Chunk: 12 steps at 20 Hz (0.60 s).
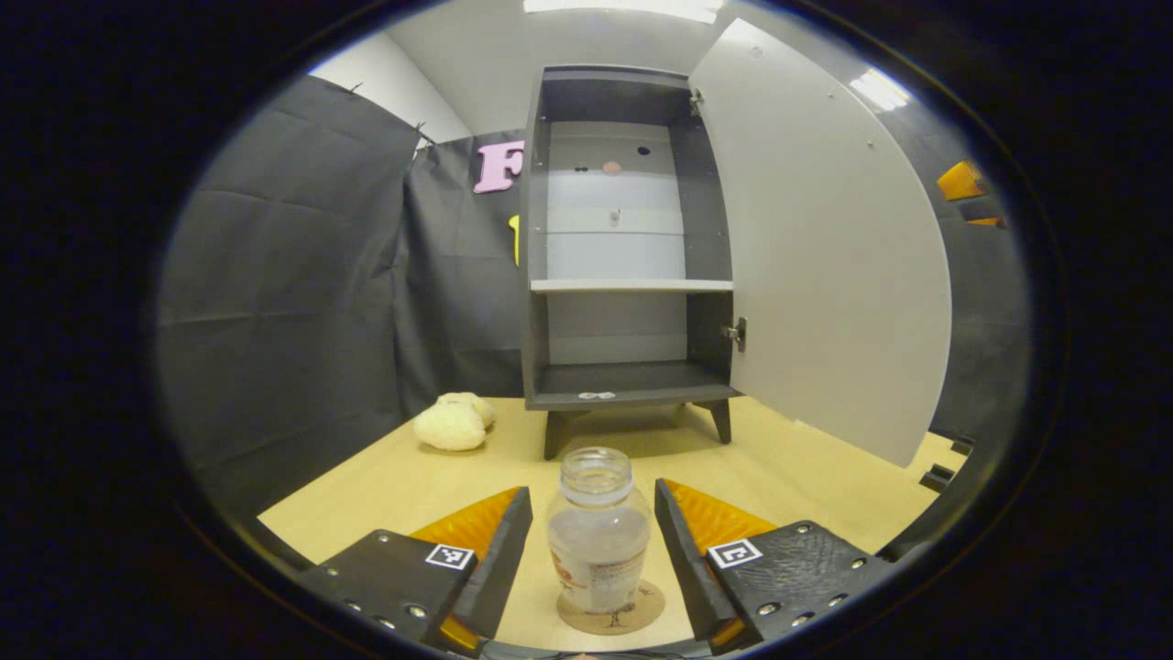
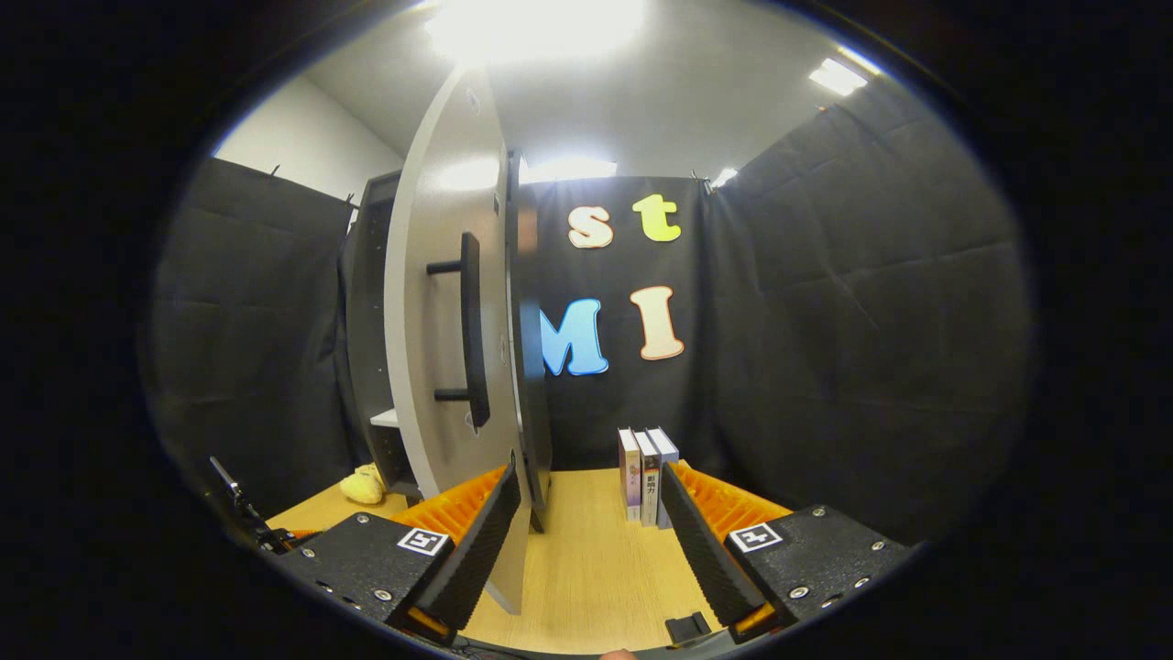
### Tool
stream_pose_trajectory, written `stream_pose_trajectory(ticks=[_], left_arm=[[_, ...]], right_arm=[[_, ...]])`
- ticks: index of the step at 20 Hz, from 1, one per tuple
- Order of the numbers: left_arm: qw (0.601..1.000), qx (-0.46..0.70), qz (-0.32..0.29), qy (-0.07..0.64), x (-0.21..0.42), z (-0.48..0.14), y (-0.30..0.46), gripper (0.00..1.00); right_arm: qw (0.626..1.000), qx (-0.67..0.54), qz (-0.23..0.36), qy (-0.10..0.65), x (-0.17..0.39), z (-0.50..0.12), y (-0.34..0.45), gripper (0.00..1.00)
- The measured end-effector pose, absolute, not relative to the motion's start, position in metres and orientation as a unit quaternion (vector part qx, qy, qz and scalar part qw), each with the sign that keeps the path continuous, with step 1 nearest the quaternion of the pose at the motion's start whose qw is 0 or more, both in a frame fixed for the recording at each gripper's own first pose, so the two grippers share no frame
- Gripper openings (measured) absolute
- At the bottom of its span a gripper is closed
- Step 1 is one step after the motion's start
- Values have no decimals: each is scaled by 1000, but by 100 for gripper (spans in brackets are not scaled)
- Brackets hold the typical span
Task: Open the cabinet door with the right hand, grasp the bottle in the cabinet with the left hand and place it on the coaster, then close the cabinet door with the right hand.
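Bottle (image 1: 597, 536) stands upright on the coaster (image 1: 611, 612), on the counter (image 1: 806, 467) in front of the cabinet (image 1: 623, 247). In the left gripper view, the left hand-held gripper (image 1: 594, 541) is spread, one finger on each side of the bottle with a gap on both sides, so neither finger touches it. The bottle is clear, has a label and carries no cap. Behind it the cabinet is open, its door (image 1: 825, 247) swung out to the right and its shelf (image 1: 630, 285) bare. A pale plush toy (image 1: 451, 423) lies on the counter left of the cabinet.

In the right gripper view, the right hand-held gripper (image 2: 591, 522) is spread too and holds nothing. The door's edge (image 2: 518, 513) is just beside its left finger, the bar handle (image 2: 472, 330) above. A few books (image 2: 647, 475) stand upright on the counter near the wall.
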<state>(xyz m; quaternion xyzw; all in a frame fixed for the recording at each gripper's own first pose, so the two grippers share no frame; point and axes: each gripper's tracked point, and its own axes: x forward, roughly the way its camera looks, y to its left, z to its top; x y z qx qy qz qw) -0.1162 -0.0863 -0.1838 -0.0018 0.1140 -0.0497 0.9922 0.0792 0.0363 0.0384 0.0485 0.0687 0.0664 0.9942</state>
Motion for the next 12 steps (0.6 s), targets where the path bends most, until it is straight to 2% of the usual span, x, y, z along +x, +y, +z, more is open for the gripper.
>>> stream_pose_trajectory(ticks=[4,5,6,7,12], left_arm=[[993,-10,-36,109,-124,-145,-76,77],[993,-17,-34,108,-125,-134,-73,81],[994,-23,-34,106,-125,-123,-71,81],[994,-27,-31,103,-125,-111,-66,77],[997,-12,-11,80,-117,-53,-26,80]], right_arm=[[995,59,56,51,93,56,27,95],[996,63,51,45,98,63,25,95],[996,66,43,39,103,68,22,95],[996,69,36,38,107,72,19,93],[997,74,4,31,127,90,18,94]])
